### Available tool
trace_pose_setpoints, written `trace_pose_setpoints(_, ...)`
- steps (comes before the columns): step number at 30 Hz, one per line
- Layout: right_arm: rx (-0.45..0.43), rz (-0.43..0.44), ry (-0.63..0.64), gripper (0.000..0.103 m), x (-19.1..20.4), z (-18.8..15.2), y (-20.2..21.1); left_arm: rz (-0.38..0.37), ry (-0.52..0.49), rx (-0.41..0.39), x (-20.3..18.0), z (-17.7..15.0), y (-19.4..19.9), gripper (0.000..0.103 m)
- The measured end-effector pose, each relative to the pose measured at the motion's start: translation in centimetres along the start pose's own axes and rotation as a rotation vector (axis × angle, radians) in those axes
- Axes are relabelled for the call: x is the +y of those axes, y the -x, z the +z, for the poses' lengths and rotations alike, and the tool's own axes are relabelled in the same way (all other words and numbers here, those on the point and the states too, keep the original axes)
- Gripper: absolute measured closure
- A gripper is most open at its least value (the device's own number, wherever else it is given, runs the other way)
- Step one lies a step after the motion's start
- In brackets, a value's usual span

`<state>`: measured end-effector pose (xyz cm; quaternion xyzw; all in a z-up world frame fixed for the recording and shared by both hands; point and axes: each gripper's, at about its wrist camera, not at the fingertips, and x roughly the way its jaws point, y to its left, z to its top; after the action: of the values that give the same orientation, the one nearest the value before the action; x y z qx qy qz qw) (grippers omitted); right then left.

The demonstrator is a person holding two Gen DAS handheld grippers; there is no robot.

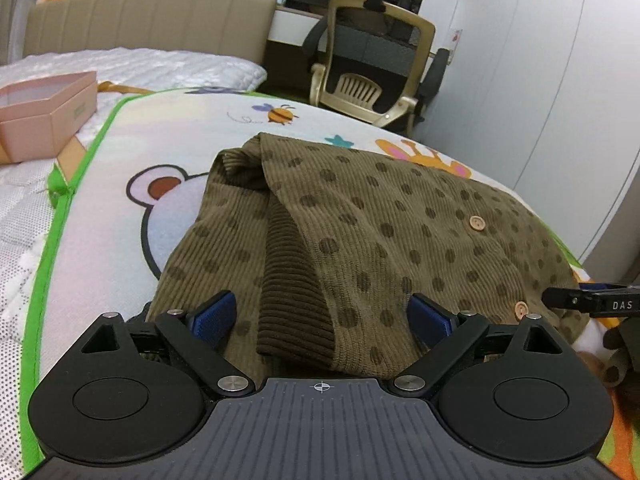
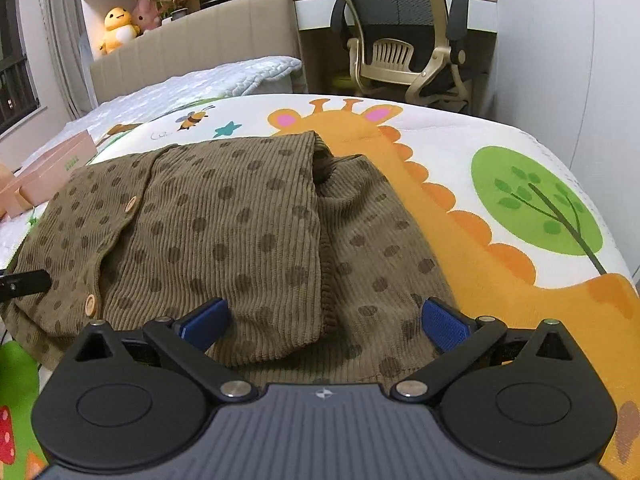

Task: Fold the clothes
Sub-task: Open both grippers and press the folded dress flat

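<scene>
Here, w/ both sleeves already folded in, the spotted cardigan point(image 1: 360, 240) lies flat on the cartoon-print mat point(image 2: 520, 184). The left gripper point(image 1: 322, 320) and right gripper point(image 2: 324, 322) hover at its near hem, fingers spread, gripping nothing. Next move, prob.: pinch the near hem at both corners and carry it to the far collar.

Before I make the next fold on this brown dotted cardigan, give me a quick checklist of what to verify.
1. Left gripper open over the near hem: ok.
2. Right gripper open over the near hem: ok.
3. Both sleeves of the olive-brown corduroy cardigan with dark dots folded inward: ok.
4. Cardigan flat on the cartoon-animal print mat: not ok, some wrinkles near the wooden buttons.
5. Pink cardboard box apart from the cardigan: ok.
6. Far collar edge lying straight: cannot tell.
</scene>
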<state>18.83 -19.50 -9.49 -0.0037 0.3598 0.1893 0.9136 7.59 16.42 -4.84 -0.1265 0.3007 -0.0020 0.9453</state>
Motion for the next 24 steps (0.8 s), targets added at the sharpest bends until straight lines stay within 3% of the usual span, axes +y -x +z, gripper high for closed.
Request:
trace_pose_setpoints(5, 0.01, -0.029, 0.042, 0.0, 0.8, 0.0, -0.3, -0.024, 0.007, 0.001, 0.1, 0.1, -0.4, 0.0)
trace_pose_setpoints(15, 0.019, -0.039, 0.066, 0.0, 1.0, 0.0, -0.5, -0.091, 0.102, -0.041, 1.4, -0.2, 0.4, 0.0)
trace_pose_setpoints(21, 0.005, -0.027, 0.052, 0.0, 0.7, -0.1, -0.4, -0.074, 0.063, -0.024, 0.8, 0.1, -0.2, 0.0)
trace_pose_setpoints(24, 0.003, -0.049, 0.054, 0.0, 1.1, -0.2, -0.4, -0.097, 0.104, -0.039, 1.5, -0.2, 0.2, 0.0)
